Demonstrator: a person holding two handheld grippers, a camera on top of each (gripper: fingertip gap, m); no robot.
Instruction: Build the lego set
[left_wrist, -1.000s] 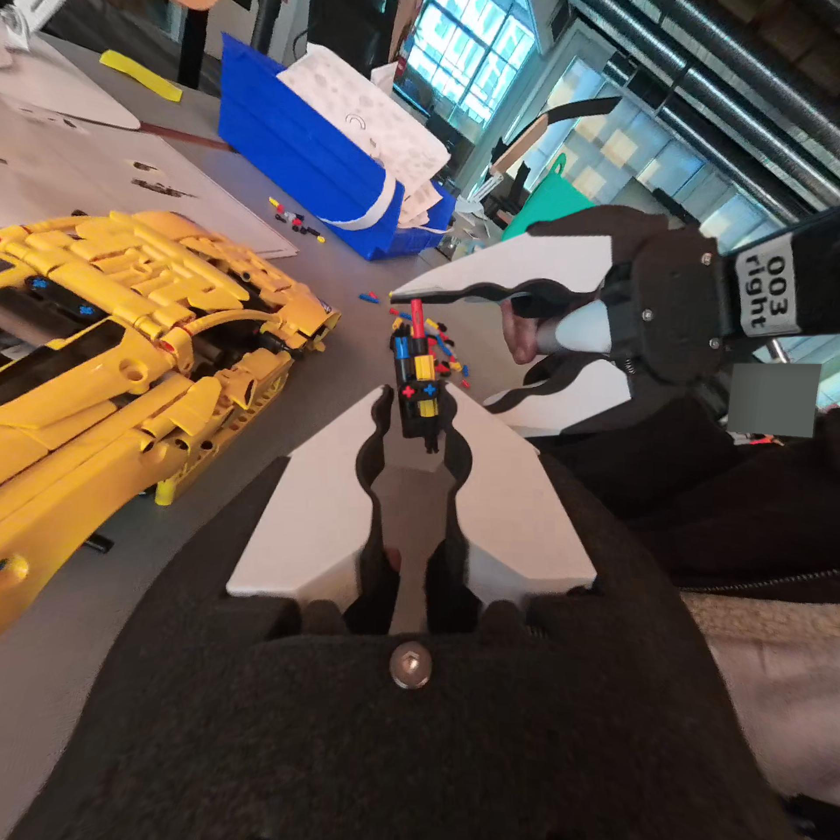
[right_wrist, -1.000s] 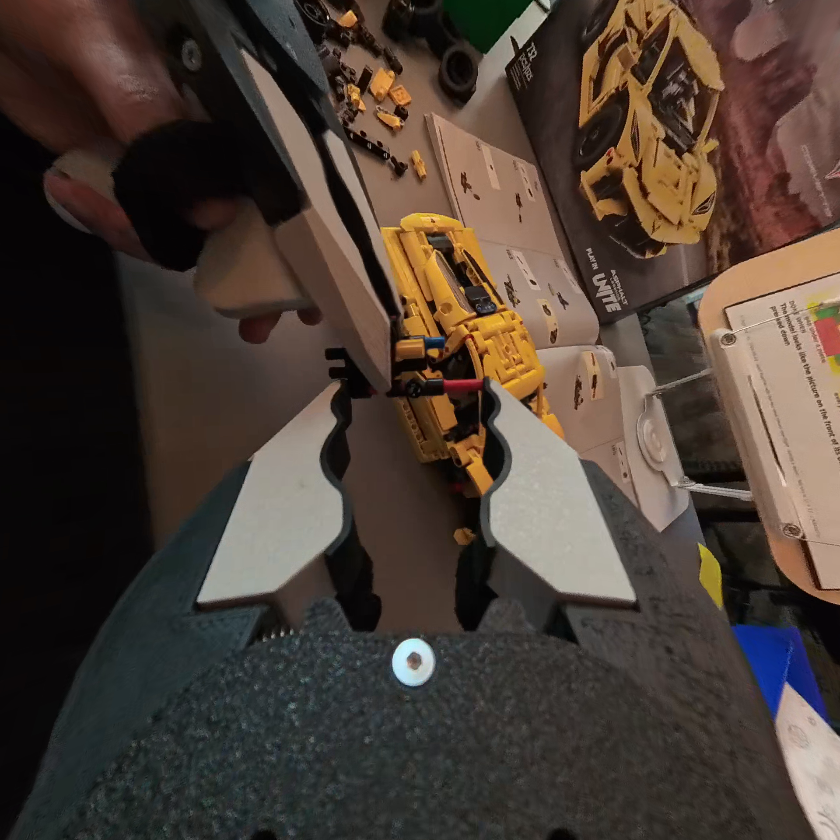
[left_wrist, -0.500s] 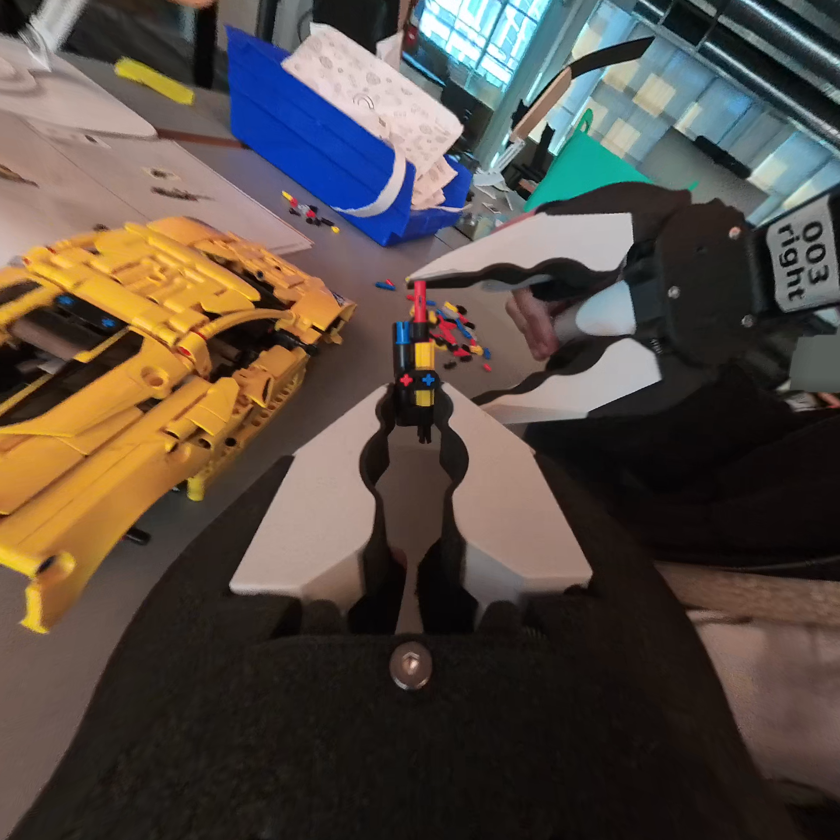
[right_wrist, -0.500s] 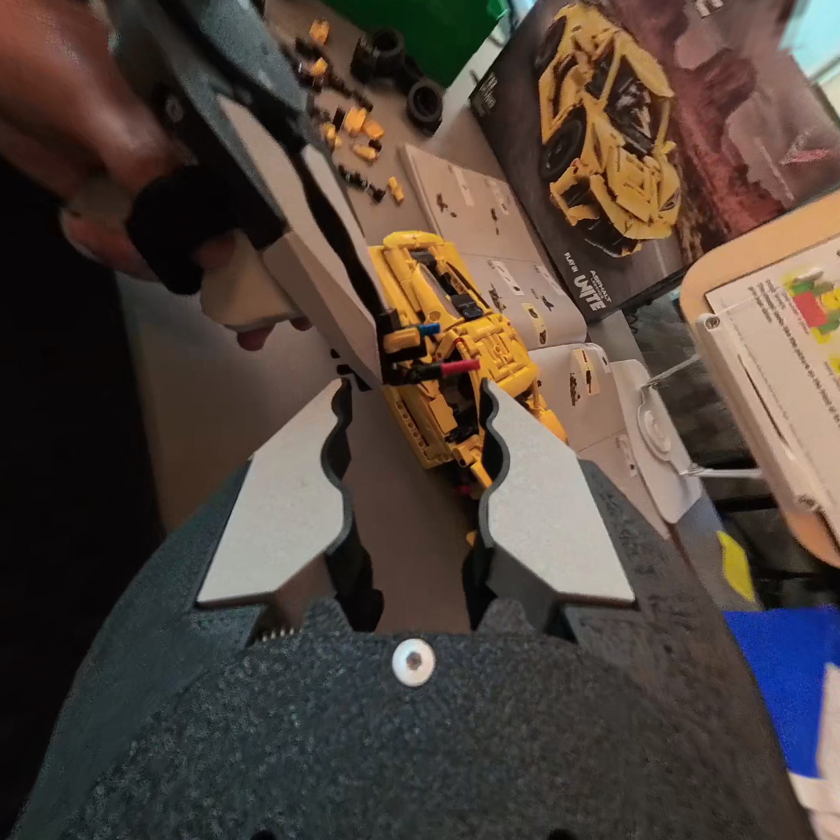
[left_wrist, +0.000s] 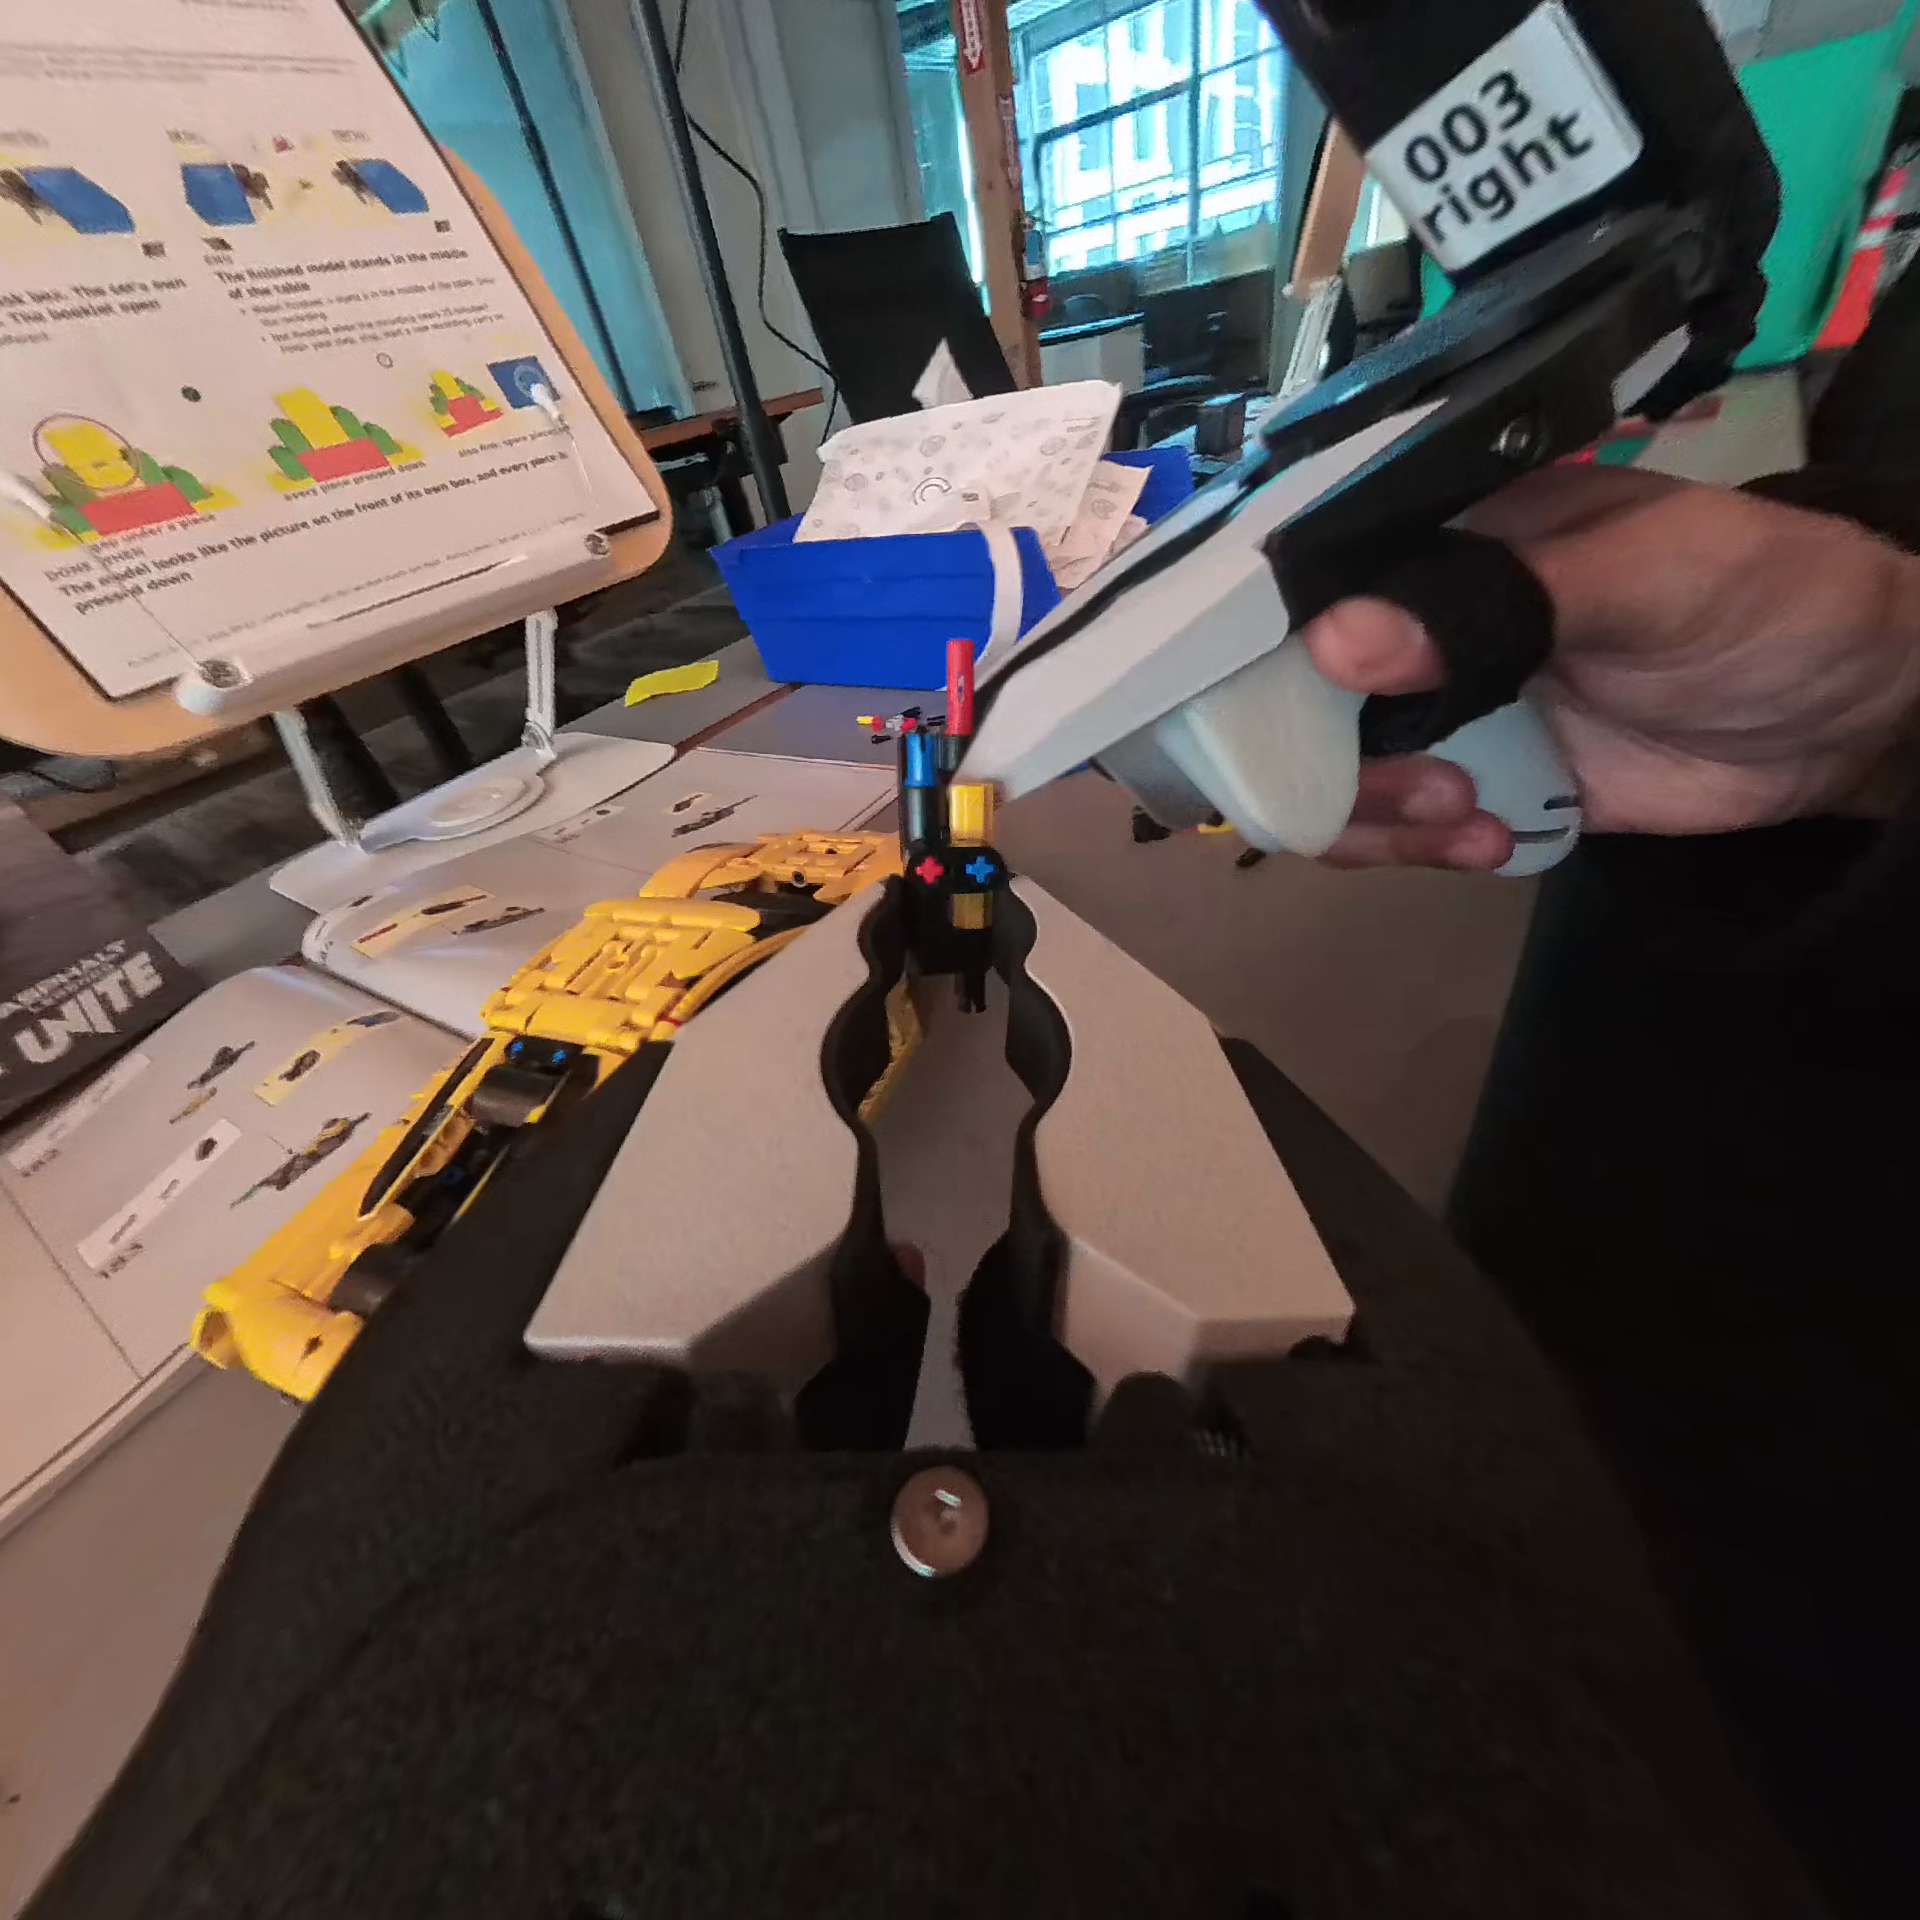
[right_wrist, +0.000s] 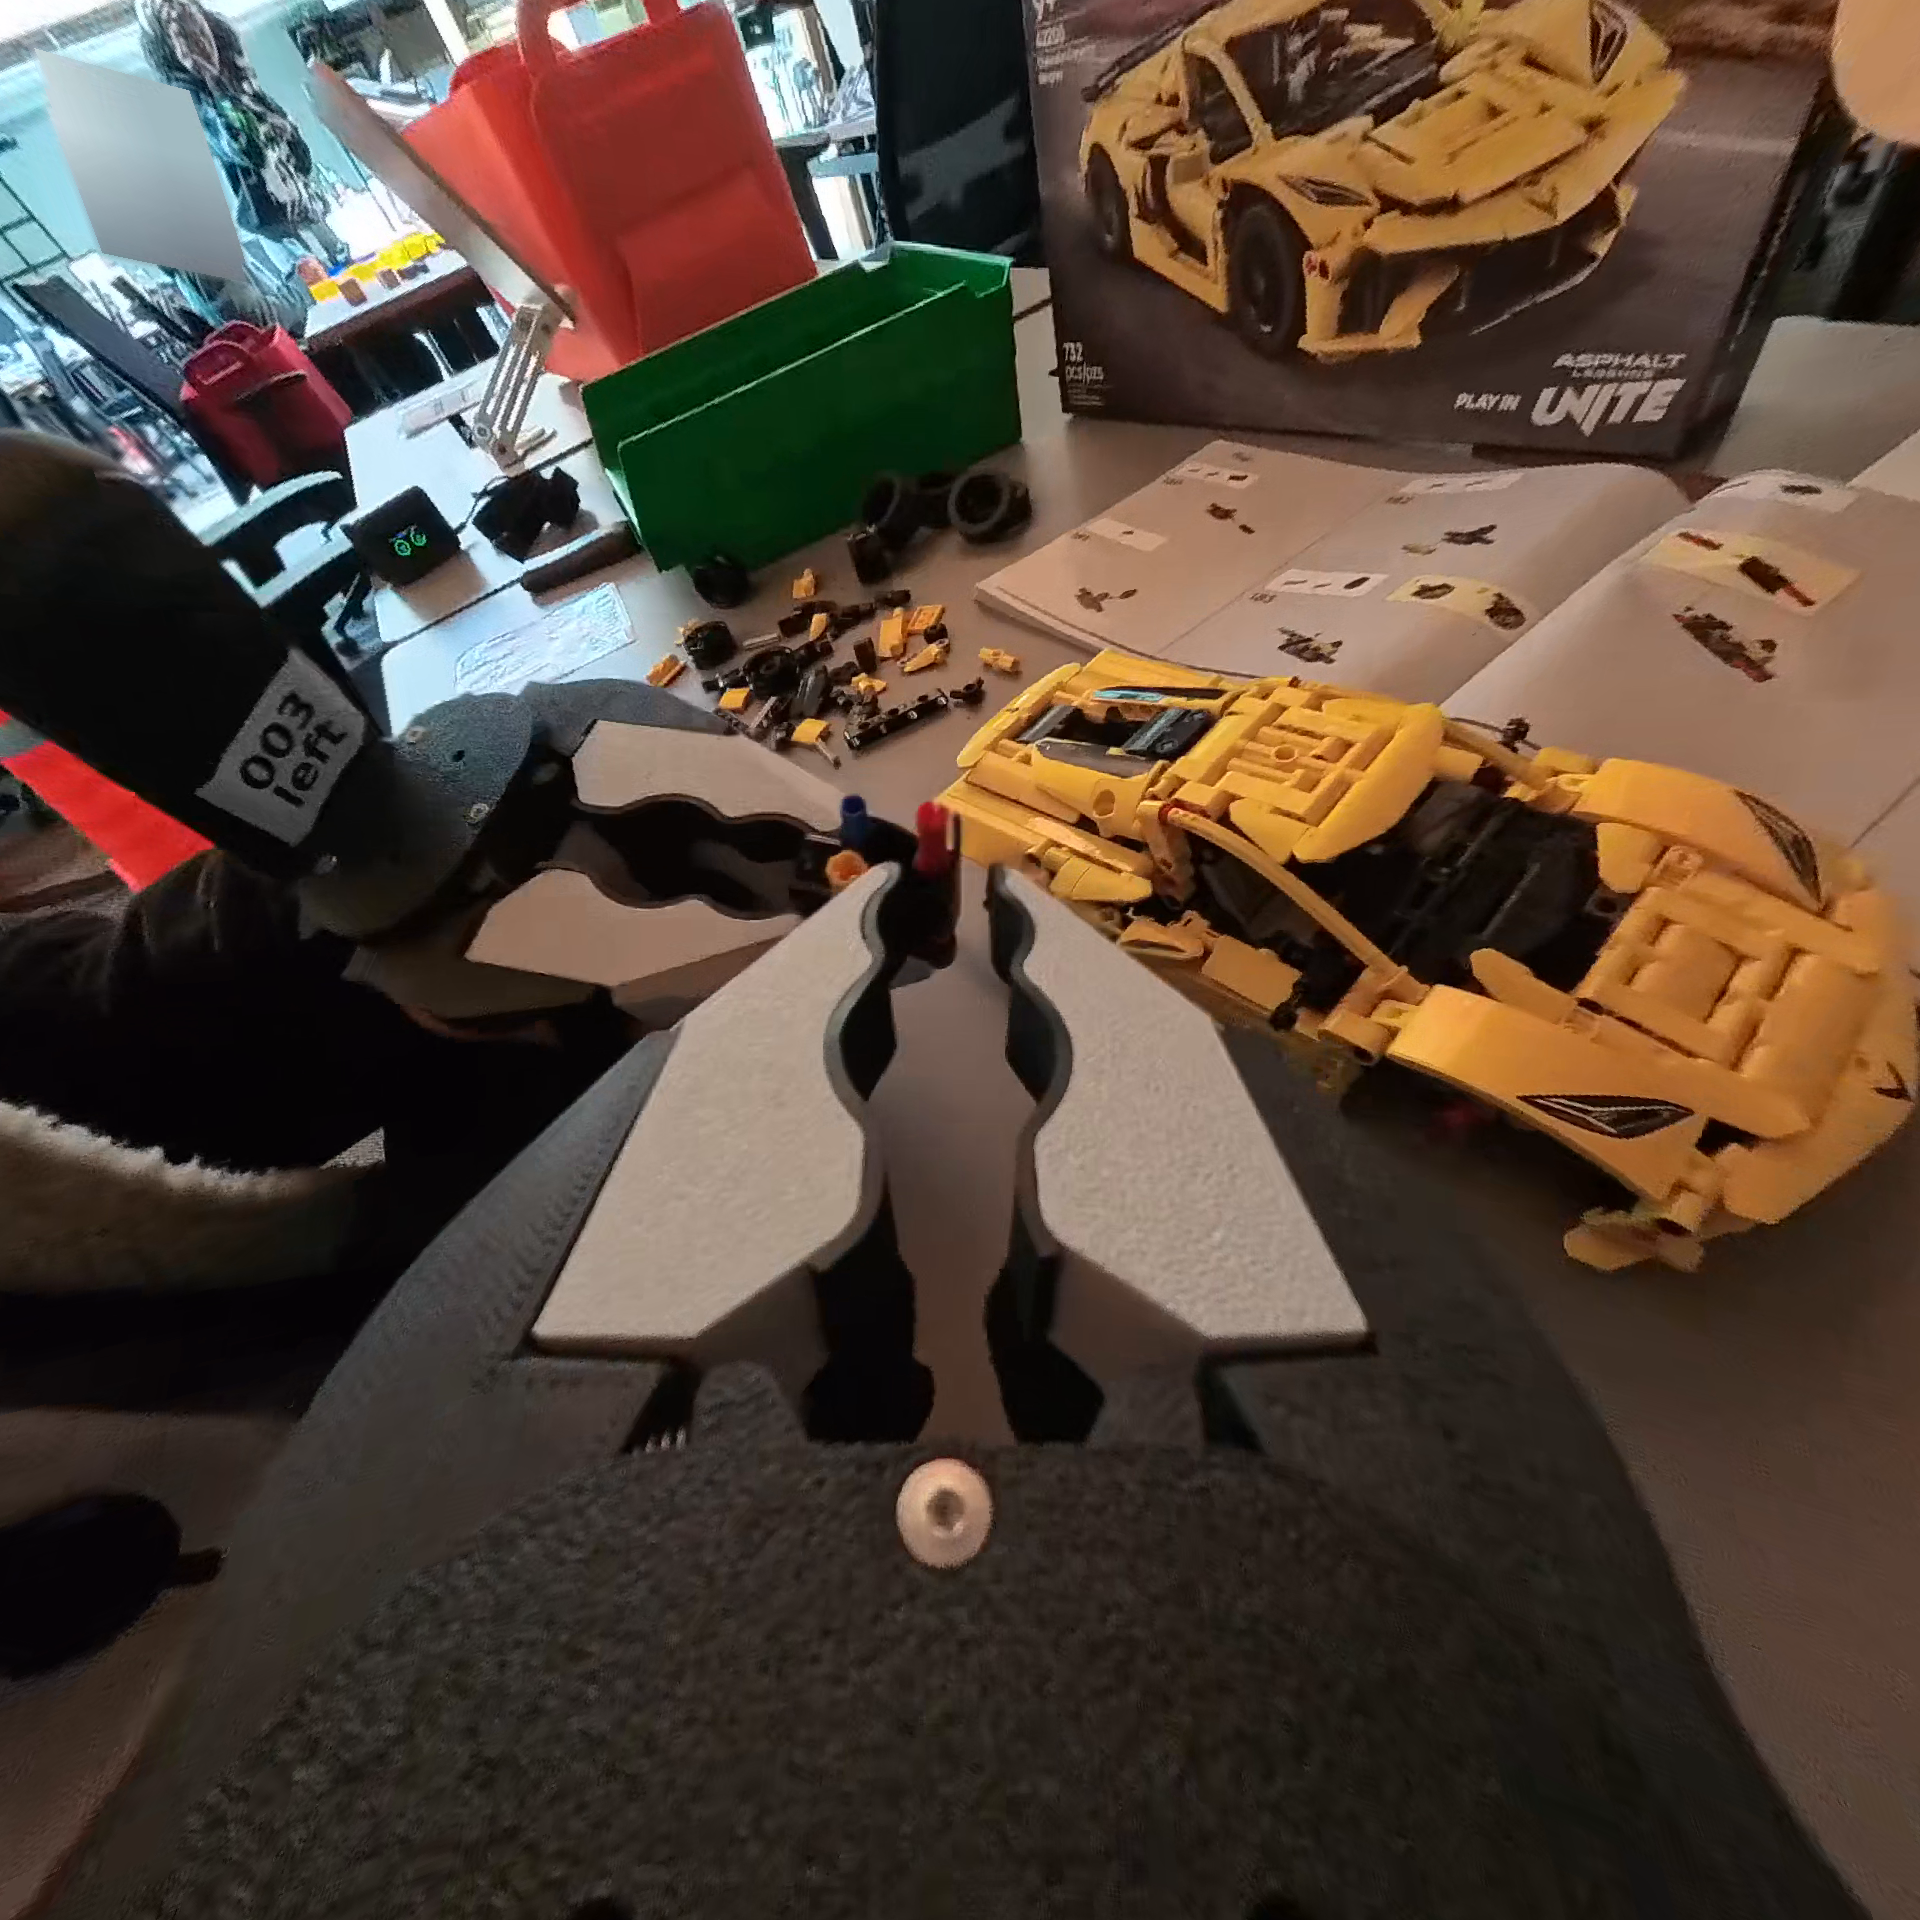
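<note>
My left gripper (left_wrist: 951, 914) is shut on a small black and yellow sub-assembly (left_wrist: 961, 894) with red and blue pins, and holds it above the table. A red axle (left_wrist: 957, 686) and a blue pin stick up from it. My right gripper (right_wrist: 940, 883) has its jaws narrowed, with the red axle (right_wrist: 932, 831) between its tips. A gap shows beside the right finger. The right gripper also shows in the left wrist view (left_wrist: 1143, 644), its tip against the axle. The left gripper also shows in the right wrist view (right_wrist: 665, 831). The yellow lego car (right_wrist: 1455, 904) lies on the table to the right.
A pile of loose parts (right_wrist: 831, 665) and black tyres (right_wrist: 956, 499) lie by a green bin (right_wrist: 810, 416). The set's box (right_wrist: 1403, 208) and an open booklet (right_wrist: 1351, 561) are behind the car. A blue bin (left_wrist: 883, 603) and an instruction stand (left_wrist: 291, 364) stand farther off. Left and right tips are no more than a few centimetres apart.
My right gripper's jaws have narrowed a lot and its tips have moved around the red axle. Both grippers have turned to a new angle. The left still grips the sub-assembly.
</note>
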